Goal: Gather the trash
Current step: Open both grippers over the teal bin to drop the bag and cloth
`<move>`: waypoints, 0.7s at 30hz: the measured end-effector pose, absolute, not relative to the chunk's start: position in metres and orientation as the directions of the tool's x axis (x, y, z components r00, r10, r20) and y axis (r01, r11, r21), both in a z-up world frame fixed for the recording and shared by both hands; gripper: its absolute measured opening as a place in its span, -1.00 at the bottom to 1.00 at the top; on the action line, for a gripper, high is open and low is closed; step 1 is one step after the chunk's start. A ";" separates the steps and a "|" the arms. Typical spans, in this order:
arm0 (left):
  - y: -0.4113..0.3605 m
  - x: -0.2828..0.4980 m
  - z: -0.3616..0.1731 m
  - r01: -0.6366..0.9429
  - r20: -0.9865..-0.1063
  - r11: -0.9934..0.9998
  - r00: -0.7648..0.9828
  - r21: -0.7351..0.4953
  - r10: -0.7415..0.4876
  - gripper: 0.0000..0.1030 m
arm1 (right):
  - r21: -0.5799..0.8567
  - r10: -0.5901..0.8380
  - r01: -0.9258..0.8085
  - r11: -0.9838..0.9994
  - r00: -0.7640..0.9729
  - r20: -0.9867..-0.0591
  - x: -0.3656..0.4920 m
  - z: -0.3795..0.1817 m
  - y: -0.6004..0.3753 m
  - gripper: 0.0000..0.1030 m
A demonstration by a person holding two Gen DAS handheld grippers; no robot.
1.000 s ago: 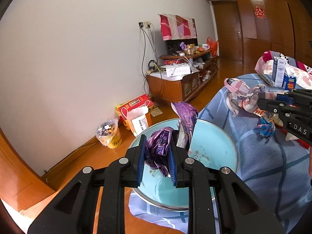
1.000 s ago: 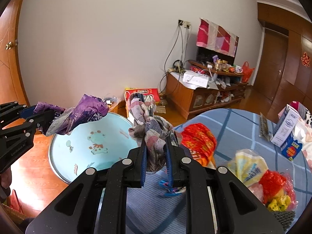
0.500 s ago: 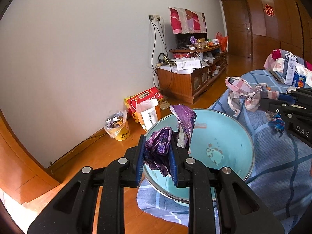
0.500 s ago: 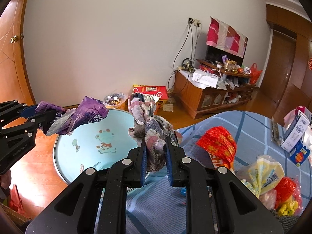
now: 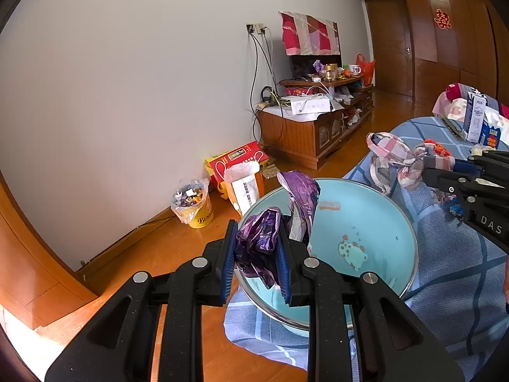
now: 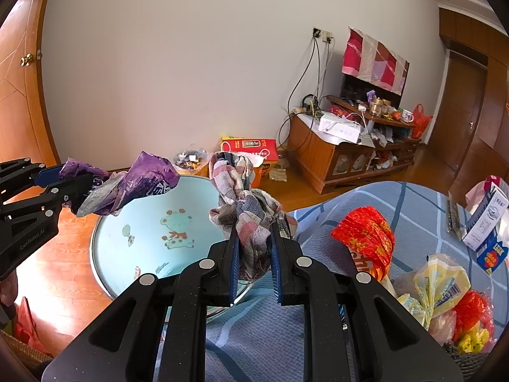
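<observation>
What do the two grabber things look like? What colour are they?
Both are black plastic with a speckled finish. The left gripper and right gripper each have two long fingers lined with ribbed blue pads, plus round silver bolts. White letters mark their sides: "DAS" on the right one, "GenRobot.AI" on the left.
</observation>
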State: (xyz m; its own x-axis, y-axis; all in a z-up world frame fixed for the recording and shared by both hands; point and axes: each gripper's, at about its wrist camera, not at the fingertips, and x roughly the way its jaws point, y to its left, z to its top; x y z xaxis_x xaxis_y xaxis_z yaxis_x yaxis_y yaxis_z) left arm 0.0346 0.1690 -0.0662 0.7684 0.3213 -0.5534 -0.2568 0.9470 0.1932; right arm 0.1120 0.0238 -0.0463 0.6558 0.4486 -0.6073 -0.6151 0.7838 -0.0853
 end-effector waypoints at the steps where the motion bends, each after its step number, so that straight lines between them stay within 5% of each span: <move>1: 0.169 0.035 -0.066 -0.257 -0.554 0.947 0.768 0.193 0.321 -0.53 | -0.085 0.449 -0.616 0.783 0.655 -0.607 0.112 -0.046 0.024 -0.66; 5: 0.168 0.034 -0.065 -0.256 -0.551 0.948 0.771 0.192 0.320 -0.48 | -0.085 0.453 -0.621 0.779 0.651 -0.609 0.110 -0.047 0.026 -0.64; 11: 0.164 0.033 -0.063 -0.262 -0.544 0.945 0.773 0.196 0.327 -0.04 | -0.074 0.460 -0.629 0.774 0.639 -0.616 0.111 -0.050 0.027 -0.45; 21: 0.159 0.032 -0.064 -0.265 -0.540 0.943 0.773 0.199 0.332 0.43 | -0.066 0.460 -0.624 0.778 0.638 -0.617 0.110 -0.052 0.027 -0.10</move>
State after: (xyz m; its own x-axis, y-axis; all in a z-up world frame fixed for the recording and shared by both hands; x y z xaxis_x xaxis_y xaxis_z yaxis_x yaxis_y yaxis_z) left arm 0.0317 0.1594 -0.0641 0.7733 0.3316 -0.5405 -0.2654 0.9434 0.1991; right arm 0.1101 0.0267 -0.0516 0.6383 0.4601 -0.6171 -0.6245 0.7783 -0.0657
